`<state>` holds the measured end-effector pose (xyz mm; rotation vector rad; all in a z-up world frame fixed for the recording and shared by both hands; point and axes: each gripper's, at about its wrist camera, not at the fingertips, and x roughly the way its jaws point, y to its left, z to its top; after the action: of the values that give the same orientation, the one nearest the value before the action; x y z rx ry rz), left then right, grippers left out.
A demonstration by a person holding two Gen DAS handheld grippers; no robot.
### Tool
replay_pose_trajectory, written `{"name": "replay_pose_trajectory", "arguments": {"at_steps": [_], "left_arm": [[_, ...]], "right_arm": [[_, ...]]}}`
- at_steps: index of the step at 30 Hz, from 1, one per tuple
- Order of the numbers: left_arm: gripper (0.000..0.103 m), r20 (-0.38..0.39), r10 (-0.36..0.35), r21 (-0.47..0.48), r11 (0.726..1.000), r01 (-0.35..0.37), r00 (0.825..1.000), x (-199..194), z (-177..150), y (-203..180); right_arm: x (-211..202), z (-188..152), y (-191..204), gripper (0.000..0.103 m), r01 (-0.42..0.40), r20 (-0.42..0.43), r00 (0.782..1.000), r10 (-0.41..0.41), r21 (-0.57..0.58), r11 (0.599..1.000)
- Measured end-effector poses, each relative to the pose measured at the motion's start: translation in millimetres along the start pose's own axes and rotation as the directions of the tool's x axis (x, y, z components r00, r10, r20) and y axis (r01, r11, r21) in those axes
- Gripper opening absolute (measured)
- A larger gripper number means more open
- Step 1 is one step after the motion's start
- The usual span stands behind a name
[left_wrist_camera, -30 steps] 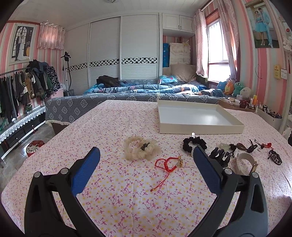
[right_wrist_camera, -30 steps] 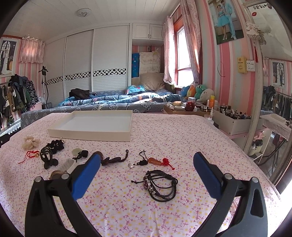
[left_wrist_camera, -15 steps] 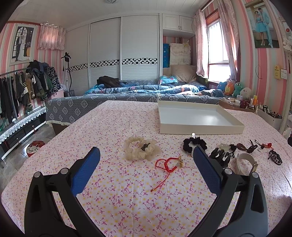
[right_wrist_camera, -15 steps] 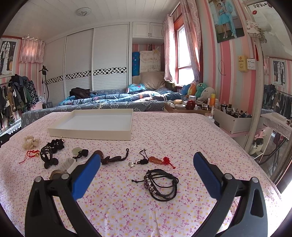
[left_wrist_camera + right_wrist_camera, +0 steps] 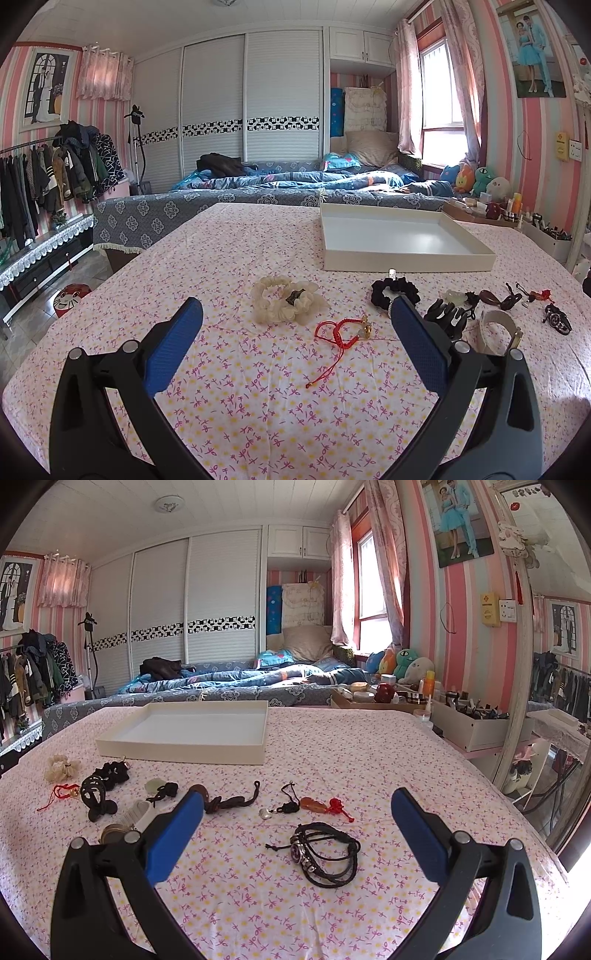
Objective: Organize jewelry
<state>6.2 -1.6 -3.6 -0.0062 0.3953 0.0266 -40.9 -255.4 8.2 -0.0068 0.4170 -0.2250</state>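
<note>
Black cord bracelet (image 5: 327, 853) on tablecloth btwn fingers of right hand-held gripper (image 5: 295, 810), jaws wide apart, nothing held

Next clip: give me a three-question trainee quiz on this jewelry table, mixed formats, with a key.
1. True or false: the white tray already holds some of the jewelry.
2. Multiple choice: in the left wrist view, which item lies nearest the middle of the gap between the left gripper fingers? A) the black scrunchie B) the red string bracelet C) the black cord bracelet
3. Fill in: the right gripper is ____ (open or shut).

Key
1. False: the tray is empty; every piece lies on the floral tablecloth.
2. B. The cream scrunchie lies just beyond it.
3. Open, holding nothing; the black cord bracelet lies between its fingers in that view.
</note>
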Motion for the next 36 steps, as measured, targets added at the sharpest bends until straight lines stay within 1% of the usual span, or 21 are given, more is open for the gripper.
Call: {"name": "replay_pose_trajectory", "arguments": {"at_steps": [30,36], "left_arm": [[0.1,-0.006,0.0,0.008,1.0,0.0,1.0,-1.5,0.8,-0.2],[0.1,-0.017,0.004,0.014,1.0,-0.003,1.0,0.3,1.3,-2.0]], "right_arm": [[-0.4,0.8,0.6,0.102,-0.002,-0.009,1.0,0.002,-0.008,1.0],[-1.0,0.4,1.1,0.102,-0.002,-0.005,1.0,0.002,-0.012,1.0]]}}
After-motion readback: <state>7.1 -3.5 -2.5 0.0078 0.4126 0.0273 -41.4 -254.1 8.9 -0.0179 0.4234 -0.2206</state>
